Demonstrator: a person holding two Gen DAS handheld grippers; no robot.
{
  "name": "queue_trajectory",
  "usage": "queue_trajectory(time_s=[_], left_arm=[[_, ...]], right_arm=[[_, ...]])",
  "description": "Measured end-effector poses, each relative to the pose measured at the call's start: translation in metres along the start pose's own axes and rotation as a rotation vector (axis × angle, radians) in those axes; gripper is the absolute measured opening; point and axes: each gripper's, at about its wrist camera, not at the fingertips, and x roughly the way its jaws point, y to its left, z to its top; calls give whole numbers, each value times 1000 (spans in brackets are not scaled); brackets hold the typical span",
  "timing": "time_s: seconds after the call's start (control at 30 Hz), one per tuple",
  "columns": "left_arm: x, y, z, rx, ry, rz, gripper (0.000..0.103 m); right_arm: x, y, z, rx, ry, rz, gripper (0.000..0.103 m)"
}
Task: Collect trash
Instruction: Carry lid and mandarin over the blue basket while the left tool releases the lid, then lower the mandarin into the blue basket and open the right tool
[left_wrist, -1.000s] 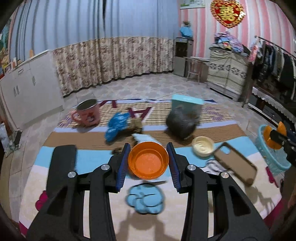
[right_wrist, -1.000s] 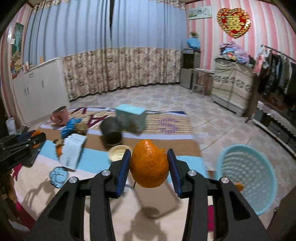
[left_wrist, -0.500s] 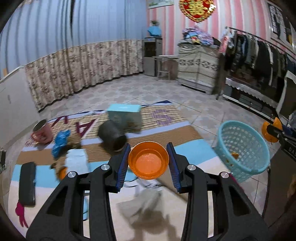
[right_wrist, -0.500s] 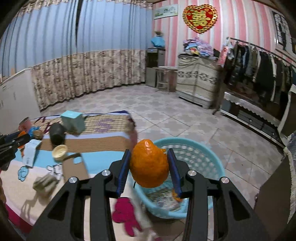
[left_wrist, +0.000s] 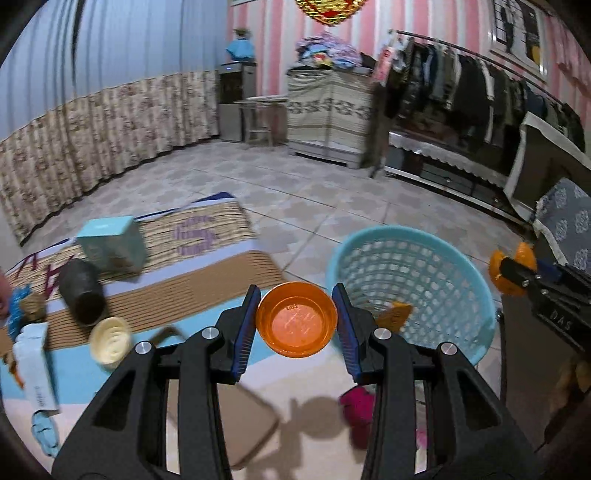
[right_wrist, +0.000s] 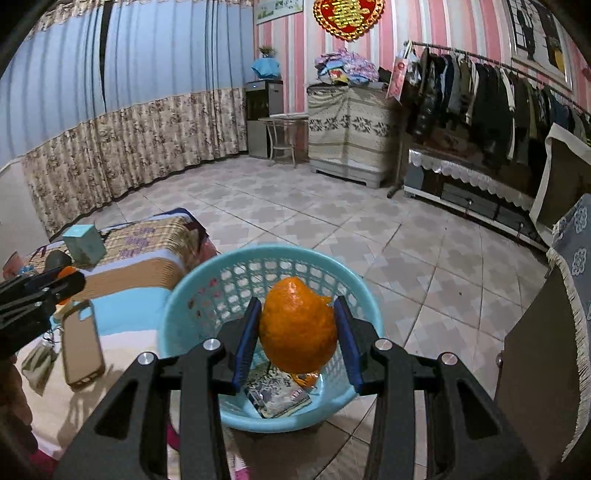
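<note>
Orange peel (right_wrist: 298, 334) hangs over basket (right_wrist: 177, 306), beside phone case (right_wrist: 81, 345).

My right gripper (right_wrist: 298, 338) clamps a round orange citrus peel (right_wrist: 298, 328) between its 2 blue pads. Directly beyond and beneath my jaws sits a light-blue perforated plastic basket (right_wrist: 192, 295), with crumpled printed wrappers (right_wrist: 277, 393) at its bottom. Left of my jaws, a tan phone case (right_wrist: 81, 345) lies on the striped mat (right_wrist: 129, 291).
</note>
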Motion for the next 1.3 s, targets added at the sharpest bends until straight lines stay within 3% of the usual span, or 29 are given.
queue_trajectory(time_s=[0.43, 0.47, 0.67, 0.8, 0.93, 1.3], left_arm=[[54, -57, 30, 39, 22, -116, 39], [57, -59, 32, 43, 33, -118, 43], [52, -47, 38, 40, 4, -42, 72], [35, -34, 39, 35, -33, 31, 86], [9, -14, 41, 39, -88, 131, 90], [-48, 53, 35, -19, -134, 271, 97]], right_arm=[[25, -28, 8, 15, 18, -36, 41], [27, -28, 9, 15, 20, -37, 41], [33, -23, 7, 12, 30, -30, 41], [33, -15, 7, 12, 26, -16, 41], [35, -5, 6, -4, 24, -4, 41], [49, 27, 19, -31, 13, -10, 41]])
